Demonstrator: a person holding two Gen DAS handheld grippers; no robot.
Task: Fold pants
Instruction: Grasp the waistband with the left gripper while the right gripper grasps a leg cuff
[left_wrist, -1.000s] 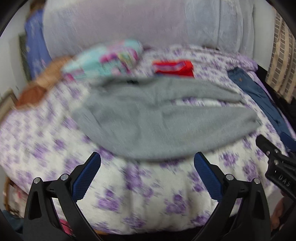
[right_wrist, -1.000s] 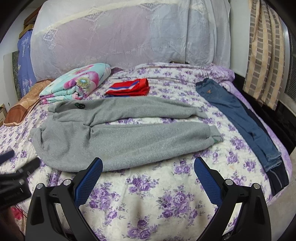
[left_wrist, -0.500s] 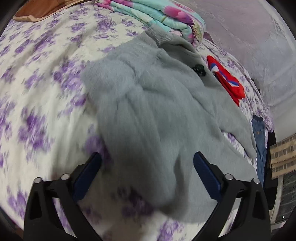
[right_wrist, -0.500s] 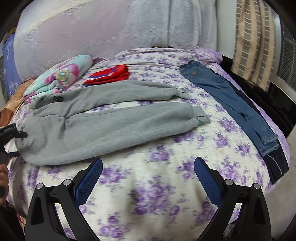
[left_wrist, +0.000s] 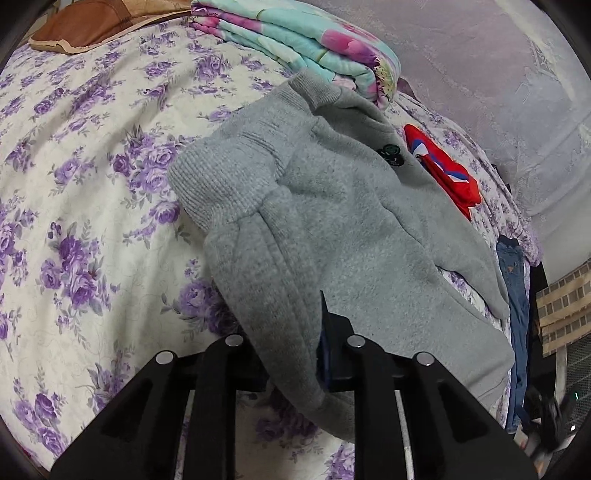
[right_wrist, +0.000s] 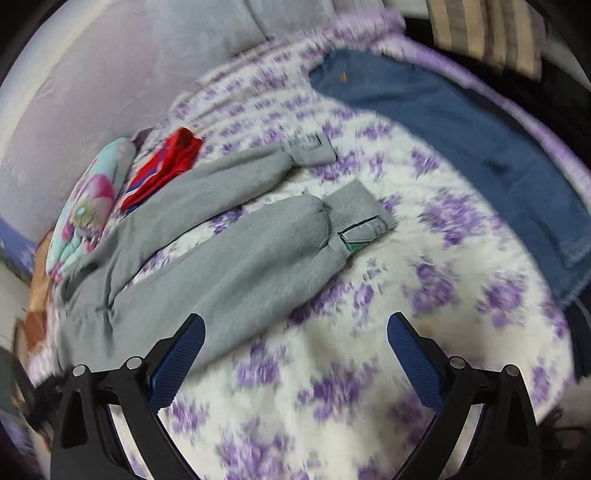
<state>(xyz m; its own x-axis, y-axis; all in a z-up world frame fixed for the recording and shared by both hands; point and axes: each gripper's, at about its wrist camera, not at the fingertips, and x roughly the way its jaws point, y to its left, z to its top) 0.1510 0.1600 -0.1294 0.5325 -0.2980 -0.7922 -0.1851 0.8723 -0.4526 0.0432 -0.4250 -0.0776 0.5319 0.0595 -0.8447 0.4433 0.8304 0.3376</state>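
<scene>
On the bed (left_wrist: 92, 206), under a white sheet printed with purple flowers: one pair of grey sweatpants (left_wrist: 354, 229), laid out flat with the ribbed waistband toward my left side and both legs running away toward my right. My left tongs (left_wrist: 295, 354) are pressed together on the near edge of the sweatpants just below the waistband, the grey fabric bunched and lifted between the black arms, the blue pads almost wholly hidden by cloth. My right tongs (right_wrist: 295, 350) are spread wide, blue pads (right_wrist: 412, 360) well apart, hanging above bare sheet near the lower leg, touching nothing; this view is blurred. Two ribbed cuffs (right_wrist: 360, 212) lie at the leg ends, the nearer one showing a small green-edged tab. A small dark emblem (left_wrist: 391, 153) sits on the sweatpants near the waist. Beside the waistband, at the head of the bed: one folded blanket (left_wrist: 314, 44), turquoise with pink flowers, its edge touching the sweatpants. Next to it: one folded red garment (left_wrist: 447, 173) with blue and white trim. Along the far right edge of the bed: one pair of blue jeans (right_wrist: 461, 125), laid lengthwise, apart from the sweatpants. Behind the blanket: one brown cushion (left_wrist: 92, 22). At the head: a pale lace-covered bolster (left_wrist: 498, 74).
</scene>
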